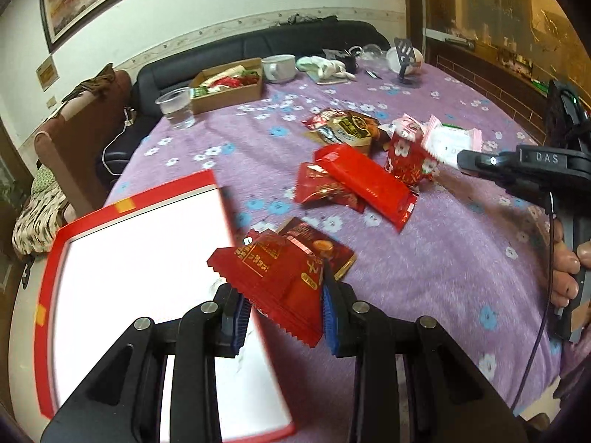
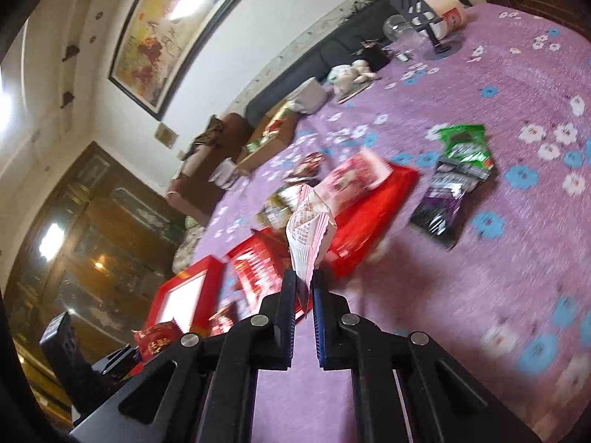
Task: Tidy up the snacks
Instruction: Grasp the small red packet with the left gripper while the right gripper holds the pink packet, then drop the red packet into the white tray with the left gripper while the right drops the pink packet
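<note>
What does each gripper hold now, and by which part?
Left gripper: red snack packet, by its lower middle. Right gripper: pink-and-white packet, by one crimped end.

Two hand-held grippers (image 1: 282, 308) (image 2: 303, 291), one red tray (image 1: 48, 295).

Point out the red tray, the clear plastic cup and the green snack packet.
Red tray (image 1: 64, 254), left wrist view, on its red rim.
Clear plastic cup (image 1: 176, 107), left wrist view, on its side wall.
Green snack packet (image 2: 466, 146), right wrist view, on its printed front.

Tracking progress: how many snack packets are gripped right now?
2: a red packet in the left gripper, and a pink-and-white packet in the right gripper.
</note>
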The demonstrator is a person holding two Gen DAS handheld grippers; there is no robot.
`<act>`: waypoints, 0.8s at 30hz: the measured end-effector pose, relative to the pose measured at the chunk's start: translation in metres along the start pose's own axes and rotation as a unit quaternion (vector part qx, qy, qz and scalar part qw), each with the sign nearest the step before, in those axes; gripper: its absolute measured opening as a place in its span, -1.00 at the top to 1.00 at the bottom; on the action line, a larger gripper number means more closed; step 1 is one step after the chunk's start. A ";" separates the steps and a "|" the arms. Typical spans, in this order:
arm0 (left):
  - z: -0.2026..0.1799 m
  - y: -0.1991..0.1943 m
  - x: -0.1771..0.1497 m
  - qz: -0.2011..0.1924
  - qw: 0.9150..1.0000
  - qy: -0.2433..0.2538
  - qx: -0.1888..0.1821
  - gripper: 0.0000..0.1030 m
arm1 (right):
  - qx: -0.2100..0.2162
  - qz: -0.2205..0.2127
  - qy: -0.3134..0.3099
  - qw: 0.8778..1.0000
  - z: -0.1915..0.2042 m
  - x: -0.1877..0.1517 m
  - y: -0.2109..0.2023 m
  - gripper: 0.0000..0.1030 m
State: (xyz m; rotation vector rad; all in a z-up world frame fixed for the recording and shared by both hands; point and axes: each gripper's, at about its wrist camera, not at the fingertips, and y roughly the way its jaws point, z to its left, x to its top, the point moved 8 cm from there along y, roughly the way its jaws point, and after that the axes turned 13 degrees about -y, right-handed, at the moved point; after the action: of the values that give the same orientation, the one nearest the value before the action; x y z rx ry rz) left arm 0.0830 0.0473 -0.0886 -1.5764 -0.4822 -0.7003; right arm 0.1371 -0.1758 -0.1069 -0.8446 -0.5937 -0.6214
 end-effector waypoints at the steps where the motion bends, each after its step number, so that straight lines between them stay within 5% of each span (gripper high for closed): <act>1: 0.005 -0.004 -0.001 -0.002 1.000 -0.004 0.001 0.42 | 0.014 -0.001 0.002 1.000 0.007 -0.003 0.000 0.84; 17: 0.092 -0.021 -0.024 -0.007 0.996 -0.078 0.031 0.42 | 0.152 0.087 -0.059 0.983 0.158 -0.060 0.063 0.85; 24: 0.125 -0.020 -0.038 -0.001 0.994 -0.100 0.052 0.41 | 0.172 0.132 -0.107 0.970 0.218 -0.094 0.103 0.85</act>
State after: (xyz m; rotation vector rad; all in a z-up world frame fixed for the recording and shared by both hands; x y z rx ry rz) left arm 0.0618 0.1766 -0.1035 -1.5547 -0.6585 -0.5125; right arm 0.0966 0.0794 -0.1071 -0.6508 -0.7440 -0.1757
